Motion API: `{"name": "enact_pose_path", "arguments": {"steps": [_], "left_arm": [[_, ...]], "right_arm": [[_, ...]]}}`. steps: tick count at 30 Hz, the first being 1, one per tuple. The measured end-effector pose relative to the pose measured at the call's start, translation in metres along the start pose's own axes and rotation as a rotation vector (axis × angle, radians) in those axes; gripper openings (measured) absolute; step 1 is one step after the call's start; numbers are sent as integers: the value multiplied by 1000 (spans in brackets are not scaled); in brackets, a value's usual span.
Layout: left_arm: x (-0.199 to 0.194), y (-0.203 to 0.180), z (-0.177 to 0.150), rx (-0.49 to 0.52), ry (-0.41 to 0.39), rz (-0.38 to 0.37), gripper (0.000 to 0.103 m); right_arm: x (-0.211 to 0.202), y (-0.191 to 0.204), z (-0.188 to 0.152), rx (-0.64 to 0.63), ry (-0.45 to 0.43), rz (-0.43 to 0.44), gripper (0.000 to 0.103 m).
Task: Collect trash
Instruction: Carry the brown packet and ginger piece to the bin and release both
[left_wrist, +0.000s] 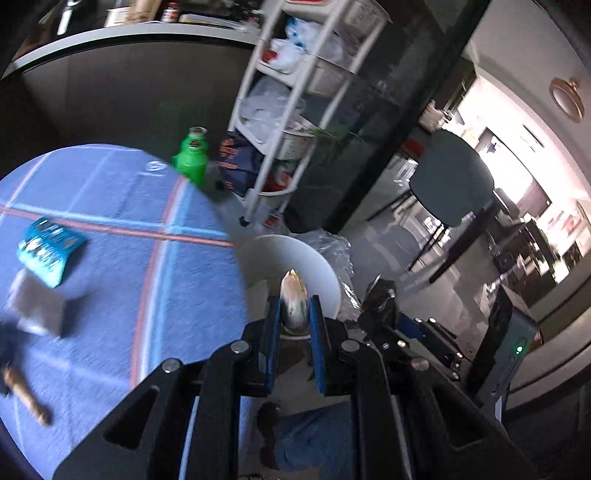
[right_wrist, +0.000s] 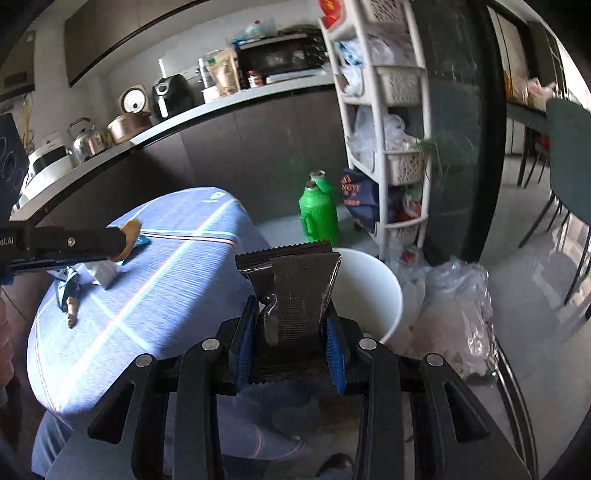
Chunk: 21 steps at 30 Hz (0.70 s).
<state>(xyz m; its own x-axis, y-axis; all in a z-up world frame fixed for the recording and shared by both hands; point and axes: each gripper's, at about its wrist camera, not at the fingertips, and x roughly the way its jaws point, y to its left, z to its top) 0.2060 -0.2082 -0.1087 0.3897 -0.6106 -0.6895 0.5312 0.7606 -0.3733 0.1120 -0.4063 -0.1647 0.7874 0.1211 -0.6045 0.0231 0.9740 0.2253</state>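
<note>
Past the bench (right_wrist: 155, 295) edge, above the white bin (right_wrist: 373, 280), the right claw (right_wrist: 291, 328) is clamped on a dark foil wrapper (right_wrist: 299, 288): flat, creased, serrated at its ends, shiny. It appears light, limp and slippery; a hold across the middle of the wrapper looks soundest. The left claw (left_wrist: 293, 317) is clamped on a small tan, glossy scrap (left_wrist: 293, 299), apparently a peel, likely light and brittle, also near the bin. At the bench's far edge lie a teal packet (left_wrist: 48, 251), a white piece (left_wrist: 37, 306) and a brown scrap (left_wrist: 27, 395), uncollected.
</note>
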Motion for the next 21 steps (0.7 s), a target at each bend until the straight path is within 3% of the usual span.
{"name": "enact_pose_path", "arguments": {"steps": [8,21], "left_arm": [[64,-5,17,19,82,-46,16],[135,5,24,22,186,-15,17]], "right_arm": [[39,-27,-4,19,54,-11,33],[98,-44,-11,-12,145,12,35]]}}
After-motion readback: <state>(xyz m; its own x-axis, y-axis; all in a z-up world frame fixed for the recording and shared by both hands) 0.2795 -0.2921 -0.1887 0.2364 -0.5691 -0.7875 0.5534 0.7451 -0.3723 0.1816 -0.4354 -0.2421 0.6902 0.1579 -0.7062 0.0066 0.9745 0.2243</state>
